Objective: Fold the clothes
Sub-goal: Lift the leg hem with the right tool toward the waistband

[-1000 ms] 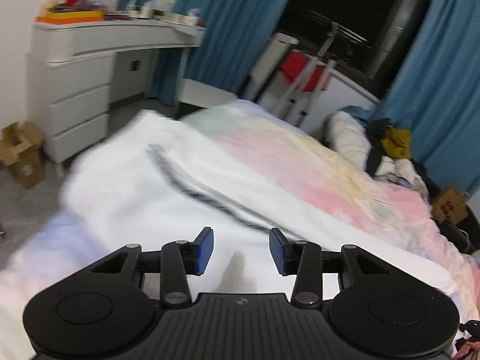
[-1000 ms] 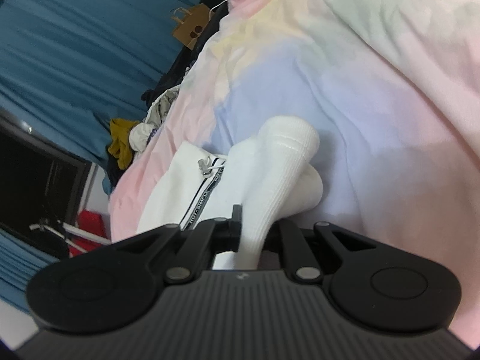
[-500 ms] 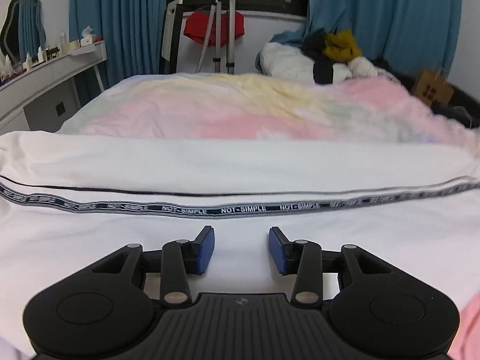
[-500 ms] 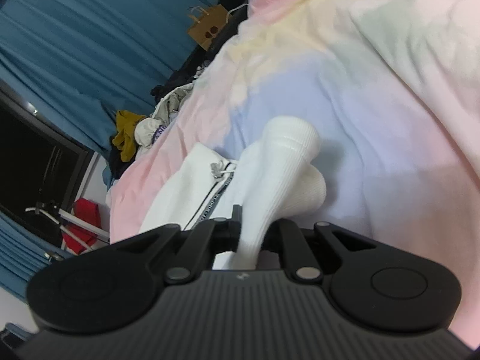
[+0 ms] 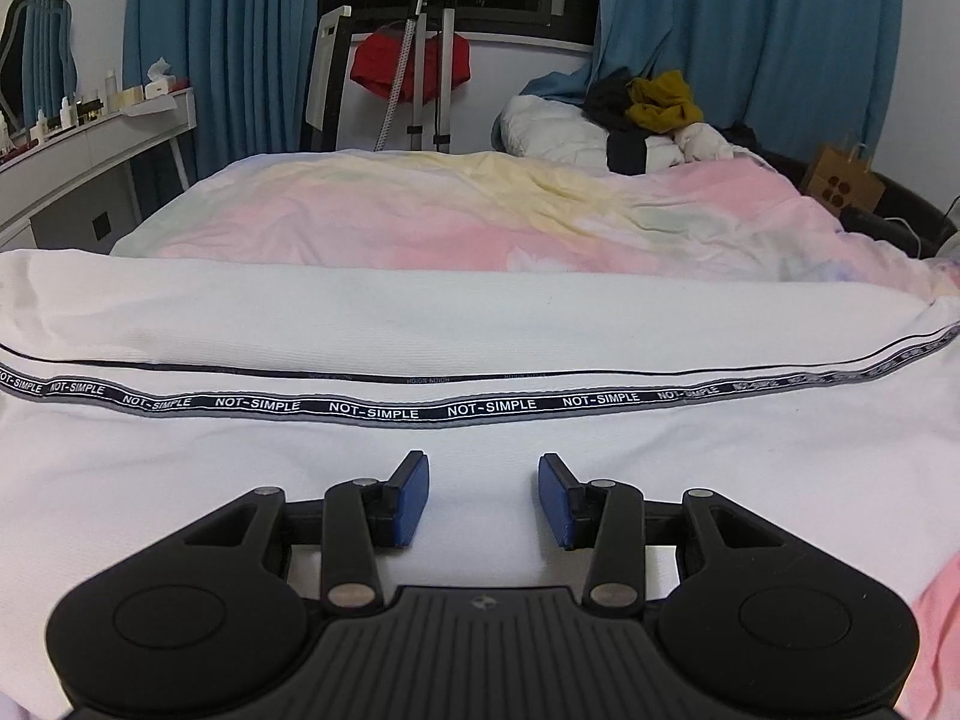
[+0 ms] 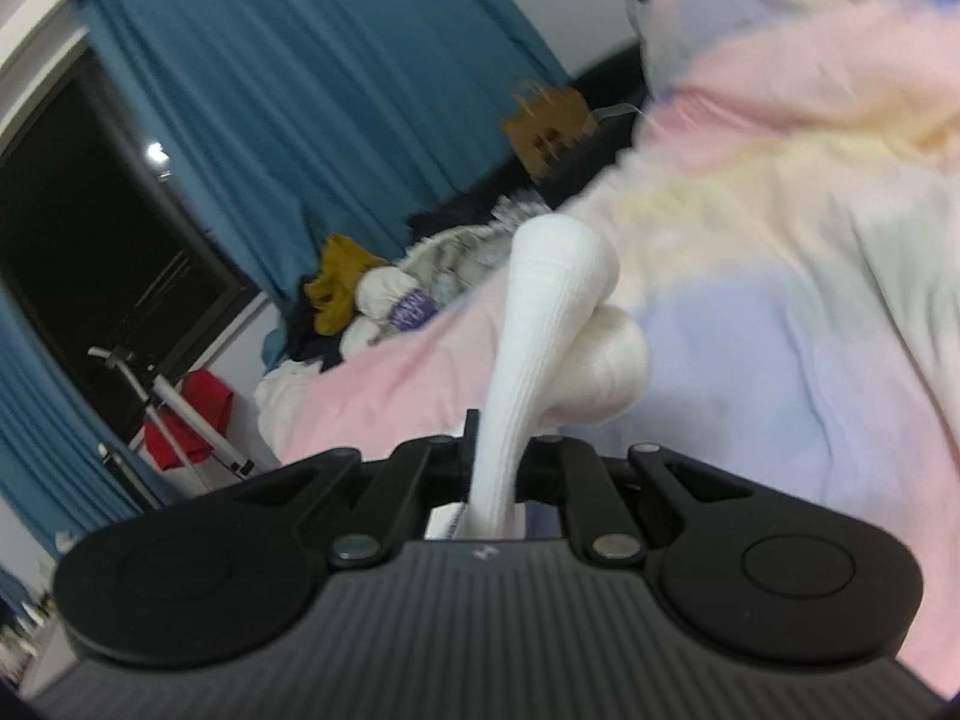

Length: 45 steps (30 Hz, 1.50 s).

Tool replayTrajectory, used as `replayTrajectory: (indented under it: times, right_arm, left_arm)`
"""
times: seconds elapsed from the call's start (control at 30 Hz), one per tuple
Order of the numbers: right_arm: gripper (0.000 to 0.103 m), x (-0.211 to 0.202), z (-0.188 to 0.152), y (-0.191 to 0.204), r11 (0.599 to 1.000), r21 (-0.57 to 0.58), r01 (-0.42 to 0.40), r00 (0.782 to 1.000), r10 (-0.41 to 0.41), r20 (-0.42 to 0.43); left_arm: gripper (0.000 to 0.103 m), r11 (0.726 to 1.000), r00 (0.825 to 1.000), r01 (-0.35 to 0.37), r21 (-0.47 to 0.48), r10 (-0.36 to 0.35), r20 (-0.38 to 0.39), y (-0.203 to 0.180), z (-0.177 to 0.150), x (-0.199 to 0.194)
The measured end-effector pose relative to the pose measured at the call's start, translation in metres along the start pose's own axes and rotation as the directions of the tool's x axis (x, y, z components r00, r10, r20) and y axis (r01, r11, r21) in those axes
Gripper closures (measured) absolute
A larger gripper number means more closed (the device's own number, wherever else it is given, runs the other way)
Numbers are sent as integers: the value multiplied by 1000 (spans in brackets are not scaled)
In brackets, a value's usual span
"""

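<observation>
A white garment (image 5: 480,324) with a black "NOT-SIMPLE" tape stripe (image 5: 372,407) lies spread across the bed. My left gripper (image 5: 483,498) is open and empty, low over the white cloth just in front of the stripe. My right gripper (image 6: 498,456) is shut on the ribbed white cuff (image 6: 540,324) of the garment and holds it up off the pastel bedspread (image 6: 780,312). The cuff bunches in a roll past the fingers. The rest of the garment is out of the right wrist view.
The pastel duvet (image 5: 480,210) covers the bed. A pile of clothes (image 5: 648,114) lies at the far right of the bed. A stand with a red cloth (image 5: 414,60) and blue curtains stand behind. A white dresser (image 5: 90,144) is at left, a paper bag (image 5: 843,183) at right.
The left gripper swung round to face the window and settled over the garment, still open. The right gripper lifted and tilted, raising the cuff; the garment body left its view.
</observation>
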State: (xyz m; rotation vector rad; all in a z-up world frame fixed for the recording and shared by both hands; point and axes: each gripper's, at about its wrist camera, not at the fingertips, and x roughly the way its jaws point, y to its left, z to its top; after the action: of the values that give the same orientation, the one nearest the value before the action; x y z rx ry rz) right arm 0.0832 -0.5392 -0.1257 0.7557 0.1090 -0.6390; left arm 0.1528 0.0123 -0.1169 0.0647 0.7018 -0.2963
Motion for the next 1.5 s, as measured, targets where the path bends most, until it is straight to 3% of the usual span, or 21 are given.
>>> replayTrajectory:
  times: [0.23, 0.47, 0.6, 0.77, 0.93, 0.97, 1.03, 1.1, 1.23, 1.3, 1.33, 1.37, 1.43, 1.5]
  right_arm:
    - [95, -43, -2, 71, 965, -215, -148, 978, 175, 111]
    - [94, -89, -32, 146, 825, -483, -292, 920, 381, 96]
    - [94, -107, -70, 187, 705, -614, -354, 889, 457, 12]
    - [94, -120, -149, 226, 526, -735, -428, 871, 457, -180]
    - [94, -126, -251, 235, 309, -790, -530, 843, 296, -450]
    - [94, -131, -273, 235, 261, -797, -544, 836, 249, -489]
    - [94, -135, -302, 230, 178, -832, -525, 848, 186, -496]
    - [94, -140, -307, 233, 162, -847, -507, 858, 184, -479]
    - [94, -153, -288, 248, 341, -794, -504, 864, 213, -456]
    - [94, -161, -284, 252, 399, -756, -518, 855, 232, -463]
    - [94, -162, -287, 254, 408, -743, -531, 847, 230, -480]
    - [94, -161, -296, 255, 396, -740, -544, 838, 215, -502]
    - [94, -159, -320, 252, 321, -770, -552, 833, 160, -530]
    - [94, -159, -330, 250, 277, -790, -546, 837, 168, -520]
  left_arm:
    - [60, 999, 1000, -2, -43, 1, -25, 12, 9, -8]
    - [60, 999, 999, -32, -22, 31, -5, 16, 23, -14]
    - [60, 999, 1000, -25, -47, 25, 3, 25, 30, -18]
    - [60, 994, 999, -6, -105, 10, 37, 39, 38, -30]
    - [59, 992, 998, -19, -128, 27, 56, 51, 44, -39]
    - [59, 992, 998, -9, -128, 16, 54, 52, 44, -39]
    - [59, 992, 999, -1, -128, 7, 51, 52, 44, -38]
    - [59, 992, 999, 2, -123, 5, 51, 50, 45, -36]
    - [59, 984, 998, 51, -169, -43, 48, 55, 44, -34]
    - [59, 965, 994, 109, -240, -102, 41, 63, 43, -32]
    - [59, 953, 991, 133, -273, -127, 40, 67, 42, -30]
    - [59, 940, 988, 153, -305, -149, 37, 72, 41, -28]
    - [59, 926, 985, 169, -338, -169, 30, 78, 39, -24]
    - [59, 916, 984, 175, -360, -178, 25, 82, 36, -21]
